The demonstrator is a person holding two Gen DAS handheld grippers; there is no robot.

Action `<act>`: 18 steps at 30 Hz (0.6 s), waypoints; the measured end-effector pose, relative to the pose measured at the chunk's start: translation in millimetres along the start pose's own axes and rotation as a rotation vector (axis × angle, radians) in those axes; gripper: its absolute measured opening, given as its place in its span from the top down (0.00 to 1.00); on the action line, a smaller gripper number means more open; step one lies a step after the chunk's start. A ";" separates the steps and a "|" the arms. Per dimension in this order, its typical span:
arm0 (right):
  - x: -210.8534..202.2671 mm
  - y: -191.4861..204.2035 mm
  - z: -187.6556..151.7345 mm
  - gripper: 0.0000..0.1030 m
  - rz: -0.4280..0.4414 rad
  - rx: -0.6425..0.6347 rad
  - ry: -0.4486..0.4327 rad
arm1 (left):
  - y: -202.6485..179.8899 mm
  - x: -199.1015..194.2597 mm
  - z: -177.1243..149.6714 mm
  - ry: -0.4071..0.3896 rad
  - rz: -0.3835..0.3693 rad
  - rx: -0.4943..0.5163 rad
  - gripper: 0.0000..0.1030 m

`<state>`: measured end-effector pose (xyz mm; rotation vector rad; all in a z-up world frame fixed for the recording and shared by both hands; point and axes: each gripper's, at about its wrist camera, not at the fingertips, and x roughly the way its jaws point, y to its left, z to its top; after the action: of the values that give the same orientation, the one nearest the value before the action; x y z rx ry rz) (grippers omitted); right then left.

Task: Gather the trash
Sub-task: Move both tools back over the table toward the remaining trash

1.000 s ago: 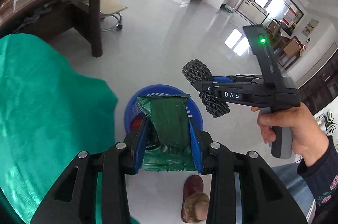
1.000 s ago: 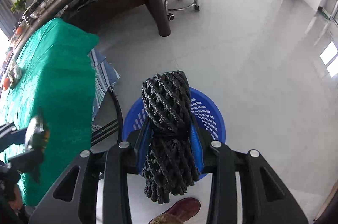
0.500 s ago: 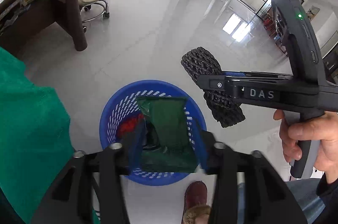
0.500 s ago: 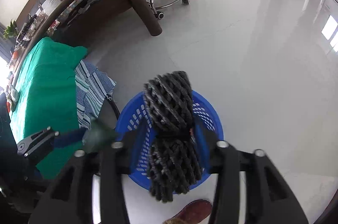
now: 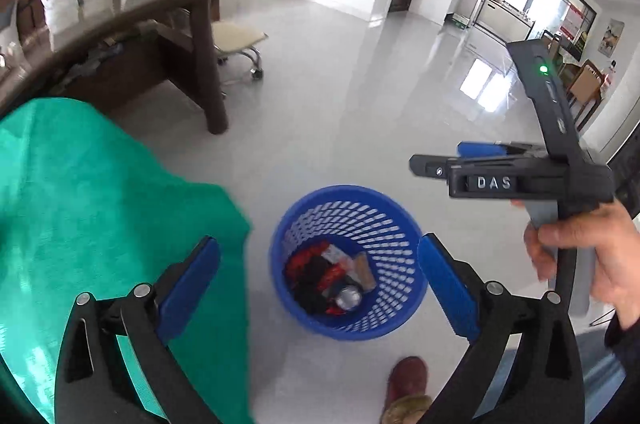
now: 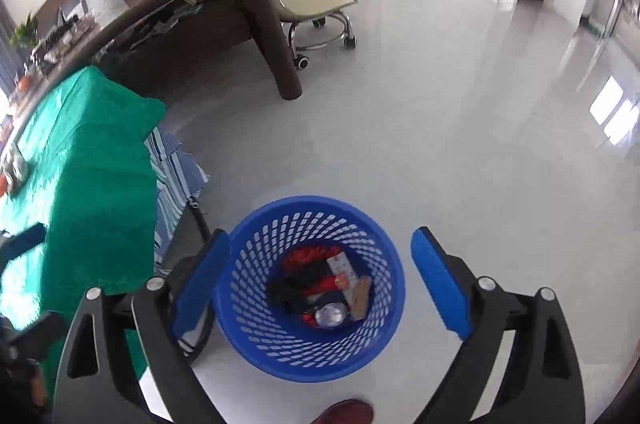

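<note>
The blue mesh wastebasket (image 5: 347, 264) (image 6: 316, 288) stands on the pale tiled floor (image 5: 340, 104), just beside the table draped in green cloth (image 5: 100, 224); inside it lie a metal can (image 6: 330, 315), red and black wrappers (image 6: 308, 272) and a small tan packet (image 6: 360, 296); the left tongs (image 5: 318, 288) hang above the basket with jaws spread wide, gripping nothing; the right tongs (image 6: 320, 284) hang above it likewise, released and empty; a brown shoe (image 5: 406, 380) rests on the floor near the basket; a wheeled stool (image 6: 320, 12) stands well apart beside a dark wooden desk (image 6: 200, 8).
</note>
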<state>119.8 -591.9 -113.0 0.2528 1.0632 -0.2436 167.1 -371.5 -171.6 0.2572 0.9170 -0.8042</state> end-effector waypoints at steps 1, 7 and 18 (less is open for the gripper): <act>-2.3 7.4 2.1 0.11 -0.007 -0.022 -0.012 | 7.4 -11.8 -5.4 -0.004 0.023 0.003 0.05; -38.8 83.3 2.0 0.11 0.006 -0.200 -0.152 | 80.6 -71.7 -44.3 -0.010 0.163 -0.064 0.05; -63.4 261.7 -45.2 0.06 0.214 -0.417 -0.248 | 203.8 -151.8 -112.2 -0.032 0.353 -0.232 0.05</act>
<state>135.8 -325.6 -55.3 -0.0402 0.8106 0.1388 192.1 -96.0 -145.6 0.1951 0.8937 -0.3719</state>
